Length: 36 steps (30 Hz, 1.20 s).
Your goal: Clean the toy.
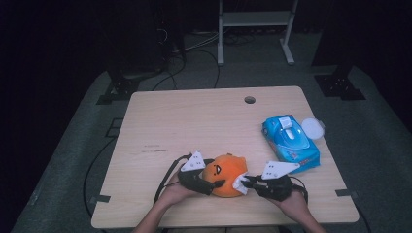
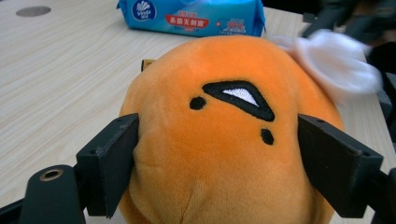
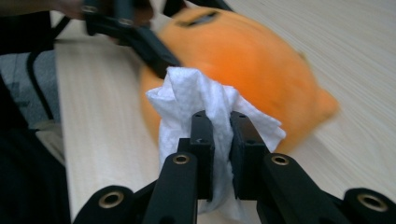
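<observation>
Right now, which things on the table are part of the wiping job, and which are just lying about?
In the job:
- orange plush toy, clamped in the left tongs
- white wipe, pinched in the right tongs, against the toy

Lying about:
- blue wipes pack
- round white lid beside the pack

The orange plush toy (image 1: 224, 174) sits between the left tongs (image 1: 217, 184) and right tongs (image 1: 247, 182), blocking passage there. Beyond the right tongs lies a blue wipes pack (image 1: 290, 138); the worktop (image 1: 189, 121) beyond the left tongs lies bare.
</observation>
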Motion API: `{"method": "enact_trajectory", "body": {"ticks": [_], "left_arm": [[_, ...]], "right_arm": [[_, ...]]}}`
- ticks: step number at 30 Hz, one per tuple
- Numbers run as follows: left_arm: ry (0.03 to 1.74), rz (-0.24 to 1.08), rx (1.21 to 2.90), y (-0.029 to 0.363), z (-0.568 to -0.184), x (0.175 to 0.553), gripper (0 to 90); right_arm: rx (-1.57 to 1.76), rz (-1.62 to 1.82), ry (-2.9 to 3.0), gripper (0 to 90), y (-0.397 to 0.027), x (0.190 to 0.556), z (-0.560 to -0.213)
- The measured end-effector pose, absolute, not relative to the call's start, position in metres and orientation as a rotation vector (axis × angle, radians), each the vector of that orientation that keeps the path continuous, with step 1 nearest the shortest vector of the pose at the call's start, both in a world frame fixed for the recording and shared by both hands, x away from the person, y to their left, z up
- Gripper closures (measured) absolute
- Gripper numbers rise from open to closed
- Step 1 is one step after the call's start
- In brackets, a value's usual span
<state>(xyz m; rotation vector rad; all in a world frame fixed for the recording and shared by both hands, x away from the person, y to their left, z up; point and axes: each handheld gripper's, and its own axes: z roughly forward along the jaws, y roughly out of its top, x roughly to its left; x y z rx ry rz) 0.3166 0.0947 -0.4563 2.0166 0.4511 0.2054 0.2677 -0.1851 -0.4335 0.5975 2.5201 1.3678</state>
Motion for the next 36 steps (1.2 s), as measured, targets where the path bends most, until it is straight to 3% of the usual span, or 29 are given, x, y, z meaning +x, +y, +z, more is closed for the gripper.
{"method": "enact_trajectory", "body": {"ticks": [4, 15, 22, 29, 33, 36], "left_arm": [[0.458, 0.202, 2.01, 0.096, -0.457, 0.316, 16.9], [0.353, 0.222, 2.111, 0.096, -0.449, 0.307, 16.1], [0.269, 0.339, 2.181, 0.081, -0.446, 0.296, 14.0], [0.252, 0.276, 2.139, 0.09, -0.445, 0.3, 13.7], [0.336, 0.275, 2.088, 0.087, -0.44, 0.304, 6.4], [0.341, 0.264, 2.089, 0.085, -0.442, 0.302, 8.5]], "right_arm": [[0.526, 1.341, 2.532, 80.1, -0.177, 0.266, -0.432], [0.722, 1.376, 2.496, 80.2, -0.199, 0.279, -0.437], [0.604, 1.434, 2.48, 80.0, -0.181, 0.277, -0.427], [0.684, 1.411, 2.476, 79.8, -0.194, 0.282, -0.433], [0.696, 1.403, 2.491, 79.7, -0.196, 0.276, -0.438], [0.65, 1.39, 2.508, 79.6, -0.193, 0.271, -0.436]]}}
